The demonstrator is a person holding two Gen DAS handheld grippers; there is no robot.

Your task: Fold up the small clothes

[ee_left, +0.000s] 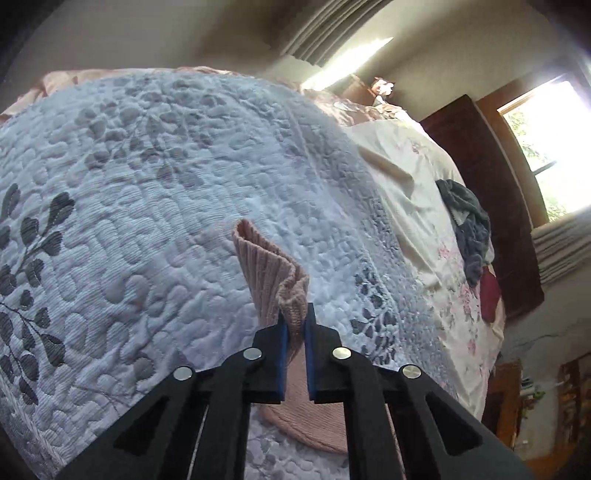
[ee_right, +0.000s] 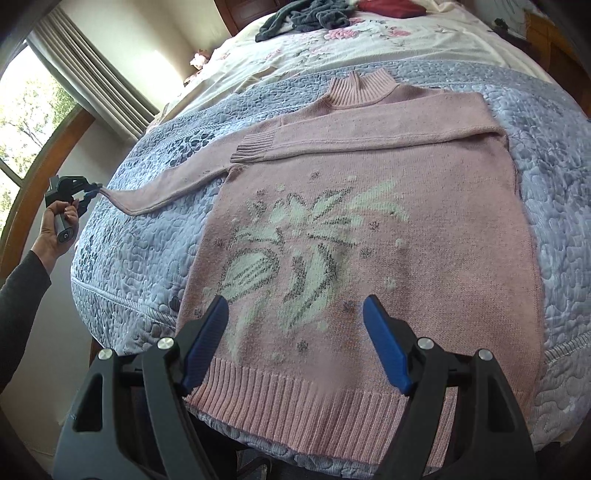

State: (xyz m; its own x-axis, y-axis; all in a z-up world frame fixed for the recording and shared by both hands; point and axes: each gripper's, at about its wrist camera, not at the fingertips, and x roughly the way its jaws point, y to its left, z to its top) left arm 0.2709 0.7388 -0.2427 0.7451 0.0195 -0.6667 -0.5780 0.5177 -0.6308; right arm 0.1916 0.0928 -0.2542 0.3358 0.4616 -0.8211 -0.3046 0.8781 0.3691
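A pink knit sweater (ee_right: 424, 229) with a white flower pattern lies flat, front up, on the quilted bedspread (ee_right: 140, 258). One sleeve is folded across the chest, its ribbed cuff (ee_right: 255, 147) pointing left. The other sleeve (ee_right: 166, 184) stretches out to the left, where my left gripper (ee_right: 96, 191), held in a hand, is shut on its end. In the left wrist view the ribbed pink cuff (ee_left: 273, 273) stands up, pinched at my left gripper (ee_left: 295, 314). My right gripper (ee_right: 295, 310) hovers open over the sweater's hem (ee_right: 314, 402), holding nothing.
A cream floral sheet (ee_right: 369, 48) covers the far part of the bed, with a grey-blue garment (ee_right: 306, 16) and a dark red one (ee_right: 388, 5) piled on it. Windows (ee_right: 22, 122) with curtains and a dark wooden headboard (ee_left: 491, 206) border the bed. The bed's edge drops off at left.
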